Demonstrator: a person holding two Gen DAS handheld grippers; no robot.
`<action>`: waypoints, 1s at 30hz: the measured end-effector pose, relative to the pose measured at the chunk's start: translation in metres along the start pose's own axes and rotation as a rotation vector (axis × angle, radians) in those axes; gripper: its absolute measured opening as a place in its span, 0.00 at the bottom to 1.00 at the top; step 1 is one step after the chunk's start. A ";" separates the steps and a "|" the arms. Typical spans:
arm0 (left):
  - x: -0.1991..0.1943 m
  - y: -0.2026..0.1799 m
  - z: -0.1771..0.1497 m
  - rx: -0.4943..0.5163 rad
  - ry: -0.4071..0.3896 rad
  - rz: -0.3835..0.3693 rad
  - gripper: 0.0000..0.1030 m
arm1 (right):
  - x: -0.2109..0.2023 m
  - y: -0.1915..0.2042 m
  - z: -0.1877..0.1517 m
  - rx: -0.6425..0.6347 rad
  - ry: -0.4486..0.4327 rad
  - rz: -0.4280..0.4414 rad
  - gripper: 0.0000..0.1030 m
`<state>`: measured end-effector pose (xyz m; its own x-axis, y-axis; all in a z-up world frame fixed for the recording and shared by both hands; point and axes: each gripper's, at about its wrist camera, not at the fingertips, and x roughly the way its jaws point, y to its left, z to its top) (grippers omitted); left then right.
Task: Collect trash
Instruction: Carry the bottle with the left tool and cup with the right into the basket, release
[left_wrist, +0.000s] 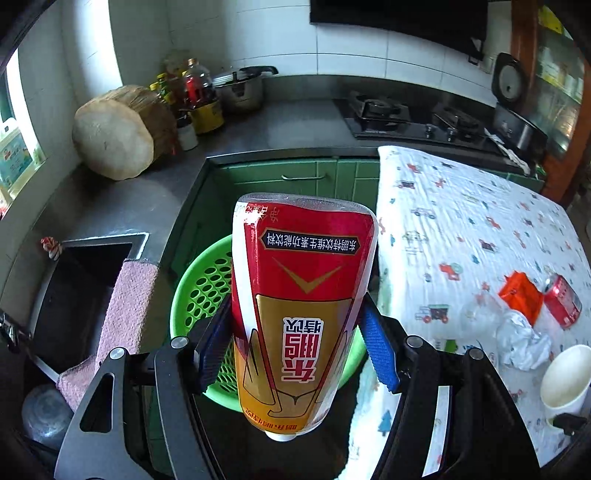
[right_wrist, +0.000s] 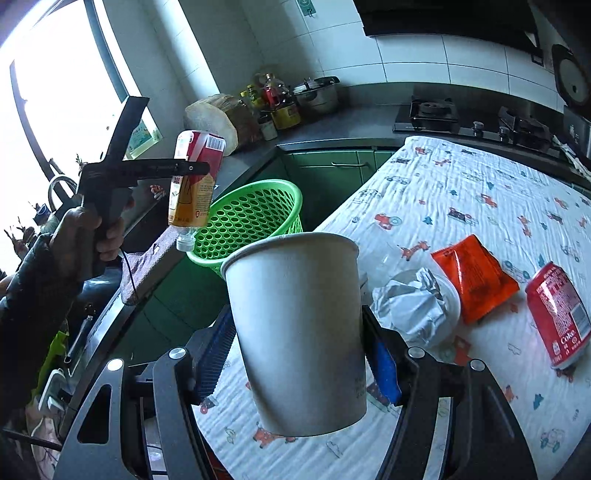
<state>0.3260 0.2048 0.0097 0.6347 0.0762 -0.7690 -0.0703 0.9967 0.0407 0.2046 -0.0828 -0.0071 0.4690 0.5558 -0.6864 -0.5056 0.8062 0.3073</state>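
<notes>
Green perforated basket (left_wrist: 199, 295) sits on the floor between the green cabinets and the cloth-covered bench (left_wrist: 461, 221), so we read it as the trash bin. Our left gripper (left_wrist: 295, 343) has its jaws pinching a red-and-gold drink bottle (left_wrist: 303, 302), cap end toward the camera, hanging right over the basket, likely for a drop. Our right gripper (right_wrist: 299, 354) has its jaws clamped on a white paper cup (right_wrist: 295, 325), lifted off the bench, mouth tilted toward the basket (right_wrist: 251, 218). Still on the bench: crumpled paper (right_wrist: 410, 306), orange packet (right_wrist: 472, 277), Coke can (right_wrist: 557, 314).
</notes>
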 end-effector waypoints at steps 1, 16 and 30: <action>0.007 0.005 0.001 -0.012 0.005 0.004 0.63 | 0.004 0.003 0.002 -0.004 0.005 0.000 0.63; 0.109 0.042 -0.008 -0.093 0.182 -0.050 0.65 | 0.069 0.034 0.041 -0.045 0.070 0.026 0.63; 0.085 0.073 -0.020 -0.150 0.146 -0.079 0.73 | 0.116 0.059 0.071 -0.080 0.093 0.061 0.63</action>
<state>0.3600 0.2831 -0.0656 0.5258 -0.0181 -0.8504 -0.1455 0.9831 -0.1109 0.2806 0.0436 -0.0215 0.3683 0.5787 -0.7276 -0.5890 0.7508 0.2990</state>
